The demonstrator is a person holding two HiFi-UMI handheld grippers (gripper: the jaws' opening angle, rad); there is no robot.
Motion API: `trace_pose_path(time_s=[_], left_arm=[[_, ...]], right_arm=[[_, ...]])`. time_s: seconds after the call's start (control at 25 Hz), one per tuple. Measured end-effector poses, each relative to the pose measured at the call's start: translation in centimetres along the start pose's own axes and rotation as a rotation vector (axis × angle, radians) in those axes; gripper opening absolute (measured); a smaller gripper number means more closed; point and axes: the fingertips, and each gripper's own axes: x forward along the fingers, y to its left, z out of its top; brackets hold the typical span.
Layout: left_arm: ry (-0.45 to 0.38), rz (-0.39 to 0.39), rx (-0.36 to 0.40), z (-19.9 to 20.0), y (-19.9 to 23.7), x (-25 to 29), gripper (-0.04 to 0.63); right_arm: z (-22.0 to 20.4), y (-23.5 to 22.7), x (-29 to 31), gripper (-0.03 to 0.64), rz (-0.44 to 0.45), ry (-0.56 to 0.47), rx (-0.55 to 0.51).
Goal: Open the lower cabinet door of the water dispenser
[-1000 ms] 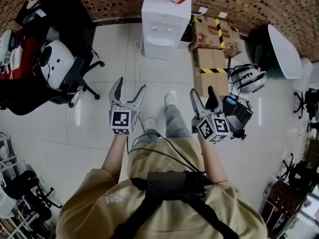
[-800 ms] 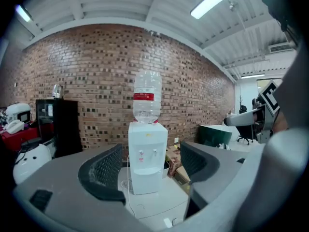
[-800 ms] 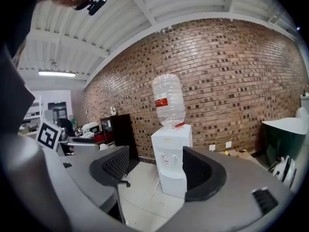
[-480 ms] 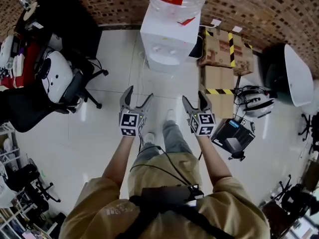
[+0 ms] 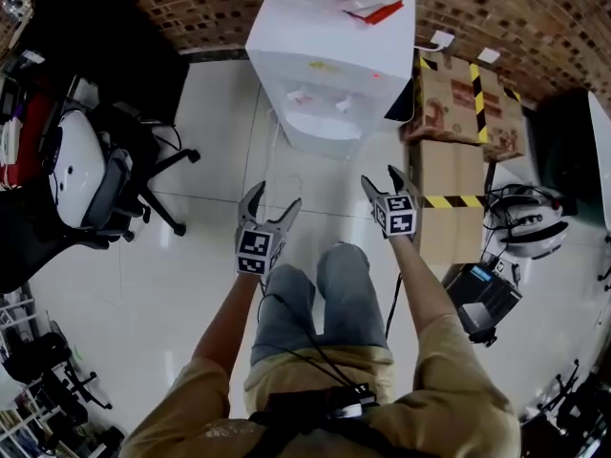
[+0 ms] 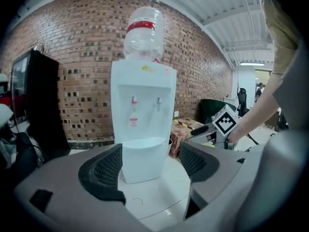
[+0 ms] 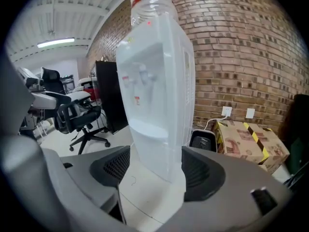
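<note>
The white water dispenser (image 5: 329, 65) stands against the brick wall with a bottle on top. In the left gripper view its lower cabinet door (image 6: 143, 161) looks closed, below the two taps. My left gripper (image 5: 274, 198) hovers over the floor in front of the dispenser, open and empty. My right gripper (image 5: 380, 177) is to its right and a little nearer the dispenser, also open with nothing between its fingers. Neither touches the dispenser (image 7: 159, 105). The left gripper view also catches the right gripper (image 6: 212, 127) at the right.
Cardboard boxes (image 5: 468, 98) with yellow-black tape stand right of the dispenser, with a black bin (image 7: 203, 140) beside it. An office chair (image 5: 105, 184) and a dark cabinet (image 5: 95, 27) are at the left. A white helmet-like object (image 5: 530, 227) and a black device (image 5: 487, 299) lie at the right.
Both grippers have come down and forward toward the dispenser, which now looks larger and closer. The person's knees have bent into view.
</note>
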Motion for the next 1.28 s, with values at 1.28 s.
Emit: trace_pose_path(time_s=[1.28], left_arm=[[-0.273,0.070,0.016,-15.9,7.0,6.9,0.351]], right_arm=[[-7.5,-4.6,17.5,0.187,0.069,-0.174,-0.182]])
